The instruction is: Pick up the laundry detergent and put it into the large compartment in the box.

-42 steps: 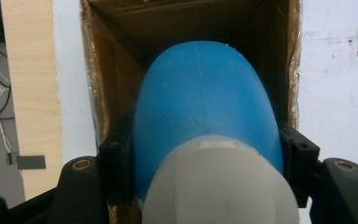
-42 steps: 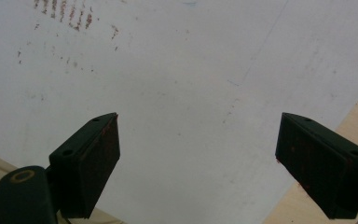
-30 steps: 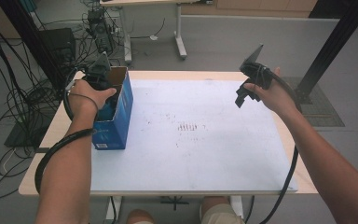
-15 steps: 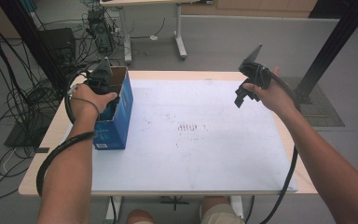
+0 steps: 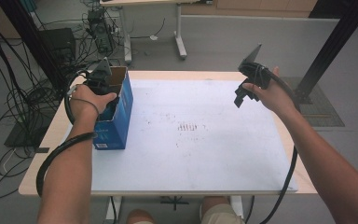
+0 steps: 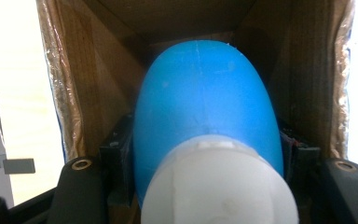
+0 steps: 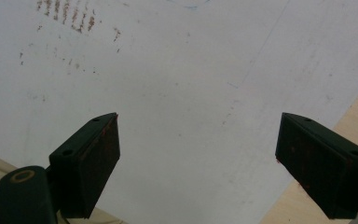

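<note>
The left gripper [image 5: 103, 88] reaches inside the box [image 5: 119, 116], jaws clamped on a blue bottle [image 6: 205, 112] to lift it; the right gripper [image 7: 200, 163] waits with jaws apart.

- I see no change: my left claw [image 6: 205, 158] still squeezes the blue bottle [image 6: 205, 102] inside the box [image 5: 116, 126].
- My right claw [image 7: 198, 158] stays open.
</note>
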Demonstrator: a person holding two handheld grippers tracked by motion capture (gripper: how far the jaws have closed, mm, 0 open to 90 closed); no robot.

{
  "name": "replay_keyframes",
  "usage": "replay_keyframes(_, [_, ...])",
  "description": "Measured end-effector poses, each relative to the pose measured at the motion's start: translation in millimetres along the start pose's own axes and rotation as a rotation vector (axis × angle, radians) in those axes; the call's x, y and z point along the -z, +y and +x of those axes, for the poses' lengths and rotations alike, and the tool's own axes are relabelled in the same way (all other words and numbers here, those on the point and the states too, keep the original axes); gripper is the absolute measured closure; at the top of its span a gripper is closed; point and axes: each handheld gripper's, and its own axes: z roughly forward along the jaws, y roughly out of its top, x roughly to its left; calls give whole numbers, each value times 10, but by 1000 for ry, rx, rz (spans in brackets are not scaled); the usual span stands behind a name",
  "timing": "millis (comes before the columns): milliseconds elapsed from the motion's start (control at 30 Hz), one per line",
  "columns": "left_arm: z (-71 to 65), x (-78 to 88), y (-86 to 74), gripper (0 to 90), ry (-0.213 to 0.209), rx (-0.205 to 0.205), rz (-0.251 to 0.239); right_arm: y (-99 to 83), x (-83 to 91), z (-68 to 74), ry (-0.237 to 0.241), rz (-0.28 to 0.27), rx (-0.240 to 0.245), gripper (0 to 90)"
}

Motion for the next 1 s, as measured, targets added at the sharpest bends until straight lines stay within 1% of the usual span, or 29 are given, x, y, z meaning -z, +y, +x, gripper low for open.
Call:
replay_keyframes(233, [-22, 0, 1, 372, 5, -1, 1, -7, 27, 13, -2, -4, 4, 136])
replay_keyframes(1000, [-27, -3, -9, 372, 7, 6, -2, -31, 44, 0, 0, -9, 1, 136])
